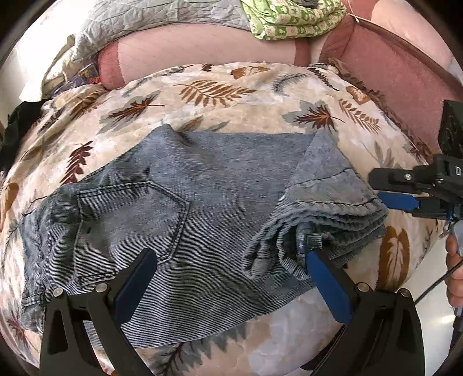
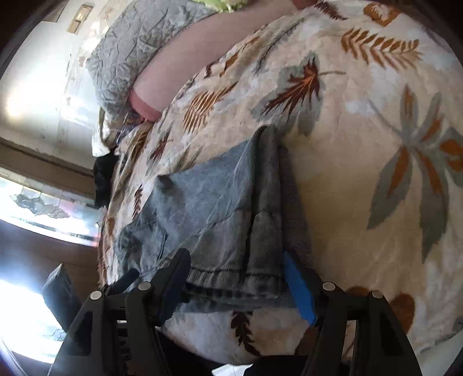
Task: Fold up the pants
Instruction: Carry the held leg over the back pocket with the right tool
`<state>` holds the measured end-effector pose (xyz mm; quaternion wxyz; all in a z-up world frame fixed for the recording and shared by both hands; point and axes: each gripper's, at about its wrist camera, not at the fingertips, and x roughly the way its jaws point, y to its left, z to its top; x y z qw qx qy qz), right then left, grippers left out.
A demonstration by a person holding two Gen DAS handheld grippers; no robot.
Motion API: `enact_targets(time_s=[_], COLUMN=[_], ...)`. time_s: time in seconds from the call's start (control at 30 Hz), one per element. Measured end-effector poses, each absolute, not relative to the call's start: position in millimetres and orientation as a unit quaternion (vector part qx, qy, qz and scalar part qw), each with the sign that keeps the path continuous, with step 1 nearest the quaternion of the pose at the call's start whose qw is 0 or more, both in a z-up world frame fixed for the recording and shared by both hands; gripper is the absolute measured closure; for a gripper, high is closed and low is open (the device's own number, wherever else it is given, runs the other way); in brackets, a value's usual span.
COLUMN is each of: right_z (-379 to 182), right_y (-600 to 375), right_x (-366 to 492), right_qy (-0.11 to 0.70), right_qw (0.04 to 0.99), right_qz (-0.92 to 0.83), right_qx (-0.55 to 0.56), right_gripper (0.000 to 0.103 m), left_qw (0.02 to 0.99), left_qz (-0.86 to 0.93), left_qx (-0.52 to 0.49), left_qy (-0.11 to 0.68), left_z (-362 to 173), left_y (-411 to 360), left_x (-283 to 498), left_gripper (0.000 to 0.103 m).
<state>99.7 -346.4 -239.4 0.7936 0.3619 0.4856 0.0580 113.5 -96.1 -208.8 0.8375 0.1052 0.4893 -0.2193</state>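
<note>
The pants lie folded on the leaf-print bedspread, straight ahead of both tools. The left tool and the right tool gape apart over the denim, gripping nothing. Beyond them lie a grey quilt and a green cloth.

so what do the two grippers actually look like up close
Both match. The left gripper has black angular finger arms with triangular cutouts, silver round pivot bolts and flat blue pads. The right gripper is the same build; the left wrist view also shows its black boxy body, a thin dark cable and a bare hand with no sleeve visible.
</note>
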Motion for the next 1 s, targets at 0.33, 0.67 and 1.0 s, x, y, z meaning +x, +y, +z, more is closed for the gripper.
enact_targets(time_s=[0.33, 0.67, 1.0], right_z=[-240, -196, -217], right_y=[-334, -323, -294], right_x=[109, 175, 247], right_qy=[0.499, 0.440, 0.432], right_qw=[0.794, 0.798, 0.778], right_qz=[0.084, 0.163, 0.199], right_qx=[0.338, 0.377, 0.412], right_gripper=[0.084, 0.085, 0.036], left_qw=[0.827, 0.819, 0.814], left_qz=[-0.262, -0.272, -0.244], left_qx=[0.082, 0.065, 0.045], left_qy=[0.490, 0.501, 0.525], left_z=[-212, -220, -228], left_y=[-99, -96, -77], left_x=[115, 124, 140], left_gripper=[0.000, 0.006, 0.006])
